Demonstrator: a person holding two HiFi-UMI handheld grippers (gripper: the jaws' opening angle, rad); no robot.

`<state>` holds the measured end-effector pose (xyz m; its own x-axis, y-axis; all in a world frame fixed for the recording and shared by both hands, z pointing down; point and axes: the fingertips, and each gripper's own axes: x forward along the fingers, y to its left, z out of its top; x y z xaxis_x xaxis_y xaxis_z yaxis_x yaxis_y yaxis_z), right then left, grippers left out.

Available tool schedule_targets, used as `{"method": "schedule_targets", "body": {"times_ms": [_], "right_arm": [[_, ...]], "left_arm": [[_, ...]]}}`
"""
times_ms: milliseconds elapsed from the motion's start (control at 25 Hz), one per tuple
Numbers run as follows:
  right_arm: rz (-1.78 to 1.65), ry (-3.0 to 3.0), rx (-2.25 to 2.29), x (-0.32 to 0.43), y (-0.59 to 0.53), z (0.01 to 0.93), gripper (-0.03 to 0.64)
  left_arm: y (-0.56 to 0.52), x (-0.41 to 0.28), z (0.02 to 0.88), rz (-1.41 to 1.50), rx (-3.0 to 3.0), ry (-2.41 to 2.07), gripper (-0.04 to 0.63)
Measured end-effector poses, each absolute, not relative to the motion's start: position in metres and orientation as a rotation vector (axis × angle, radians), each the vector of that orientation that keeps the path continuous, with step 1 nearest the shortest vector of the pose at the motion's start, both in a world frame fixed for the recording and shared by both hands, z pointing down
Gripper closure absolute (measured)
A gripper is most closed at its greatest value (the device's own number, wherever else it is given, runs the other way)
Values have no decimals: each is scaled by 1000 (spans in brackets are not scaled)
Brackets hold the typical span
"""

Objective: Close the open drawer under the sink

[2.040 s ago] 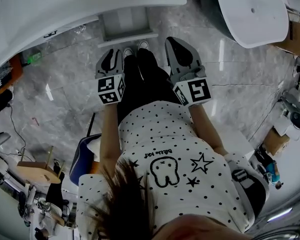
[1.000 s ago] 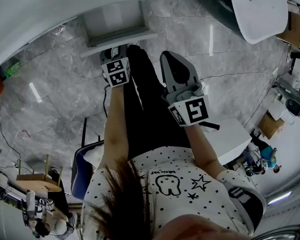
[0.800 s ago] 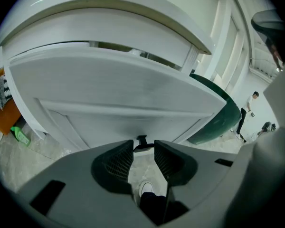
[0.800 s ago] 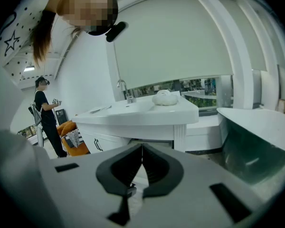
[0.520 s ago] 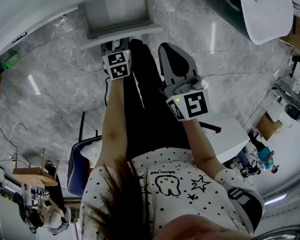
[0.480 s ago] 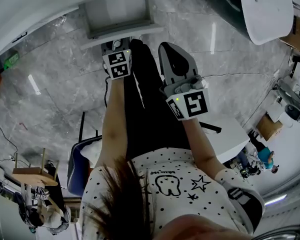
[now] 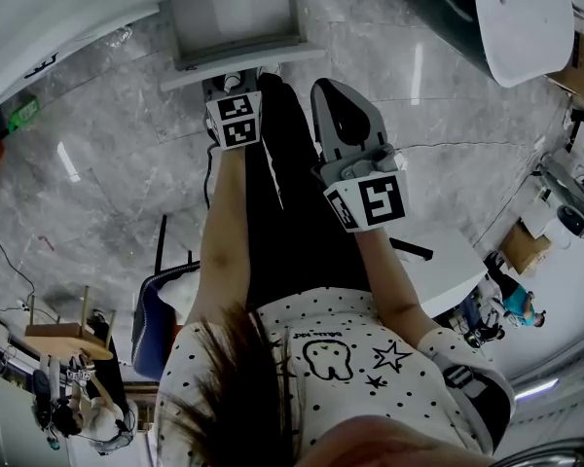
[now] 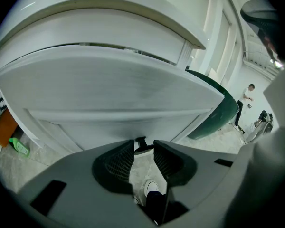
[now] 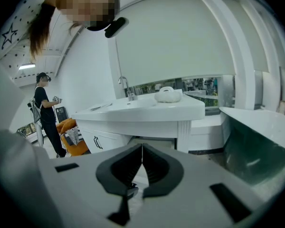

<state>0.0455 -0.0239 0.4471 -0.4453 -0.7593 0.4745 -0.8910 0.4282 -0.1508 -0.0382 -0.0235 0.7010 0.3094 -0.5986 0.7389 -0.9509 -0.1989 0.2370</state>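
Note:
The open white drawer (image 7: 236,22) sticks out from under the sink counter (image 7: 68,17) at the top of the head view. Its front panel (image 8: 114,89) fills the left gripper view, with a small black handle (image 8: 140,141) just beyond the jaw tips. My left gripper (image 7: 232,84) (image 8: 143,148) is at the drawer front, open by a narrow gap, with nothing between its fingers. My right gripper (image 7: 331,90) (image 9: 142,147) hangs back to the right, shut on nothing, facing the sink cabinet (image 9: 147,110).
A dark green tub with a white rim (image 7: 516,17) (image 9: 259,141) stands to the right. The person's legs and shoes (image 7: 273,134) are right below the drawer. A blue stool (image 7: 161,314) and white table (image 7: 448,256) lie behind. Another person (image 9: 45,110) stands far left.
My left gripper has moved forward from beside the person's waist up to the drawer front. The right gripper has stayed roughly where it was, shut.

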Motion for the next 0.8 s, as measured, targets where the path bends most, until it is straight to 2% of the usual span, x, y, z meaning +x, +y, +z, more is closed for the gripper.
{"method": "schedule_targets", "body": {"times_ms": [800], "right_arm": [[583,-2355,1417,50,-31,450,603]], "left_arm": [[-29,-39,700,664,1870,-1385,466]]}}
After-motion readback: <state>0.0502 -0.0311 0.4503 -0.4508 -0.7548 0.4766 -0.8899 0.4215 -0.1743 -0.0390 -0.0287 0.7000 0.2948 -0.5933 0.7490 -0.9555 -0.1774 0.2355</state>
